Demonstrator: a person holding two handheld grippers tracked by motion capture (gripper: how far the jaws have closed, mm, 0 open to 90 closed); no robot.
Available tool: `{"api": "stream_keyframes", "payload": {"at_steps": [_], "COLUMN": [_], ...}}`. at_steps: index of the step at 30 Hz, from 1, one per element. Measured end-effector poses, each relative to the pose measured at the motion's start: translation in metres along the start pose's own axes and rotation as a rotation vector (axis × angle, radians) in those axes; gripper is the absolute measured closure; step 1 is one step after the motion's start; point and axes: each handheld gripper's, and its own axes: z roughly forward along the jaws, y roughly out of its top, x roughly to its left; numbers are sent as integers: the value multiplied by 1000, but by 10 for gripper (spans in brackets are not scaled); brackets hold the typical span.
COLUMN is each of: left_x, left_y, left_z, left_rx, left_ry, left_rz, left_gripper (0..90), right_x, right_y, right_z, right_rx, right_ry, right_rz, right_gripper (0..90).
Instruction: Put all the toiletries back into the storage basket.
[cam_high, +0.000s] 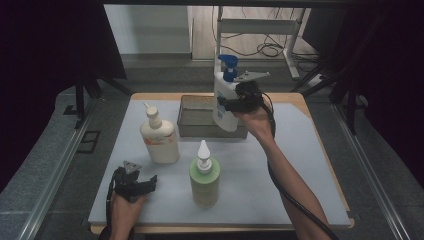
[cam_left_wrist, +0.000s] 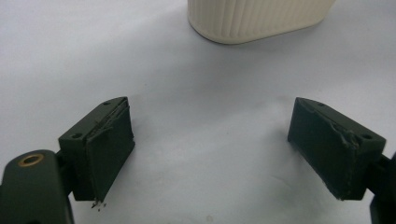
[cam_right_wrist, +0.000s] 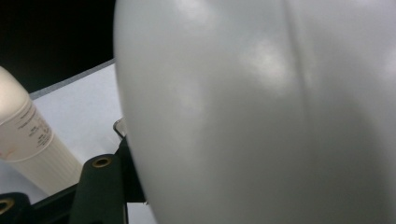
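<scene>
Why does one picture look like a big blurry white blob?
In the right gripper view, the white pump bottle sits so close to the camera that it blurs, with soft glare patches; in the high view the same bottle looks sharp, with dark surroundings beyond the table.

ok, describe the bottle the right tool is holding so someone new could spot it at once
Start at the grey mat on the table and go to the dark tray at its far edge. The white pump bottle is upright over the tray's right end, gripped by the right tool. Its blue pump head sets it apart: the cream bottle and green bottle have white tops.
</scene>
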Motion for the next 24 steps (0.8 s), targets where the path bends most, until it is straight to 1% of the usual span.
{"api": "stream_keyframes", "payload": {"at_steps": [3,13,14,24], "left_x": [0,0,0,0], "left_y": [0,0,0,0], "left_z": [0,0,0,0], "left_rx": [0,1,1,1], "left_ry": [0,-1,-1,-1], "left_rz": [0,1,1,0], "left_gripper": [137,137,137,137], "right_x": [1,9,9,13], "right_y": [2,13,13,23], "right_z": [4,31,31,55], "right_rx": [1,0,0,0], "right_ry": [1,12,12,6], "right_rz": [-2,0,0,0], "right_gripper": [380,381,381,380]}}
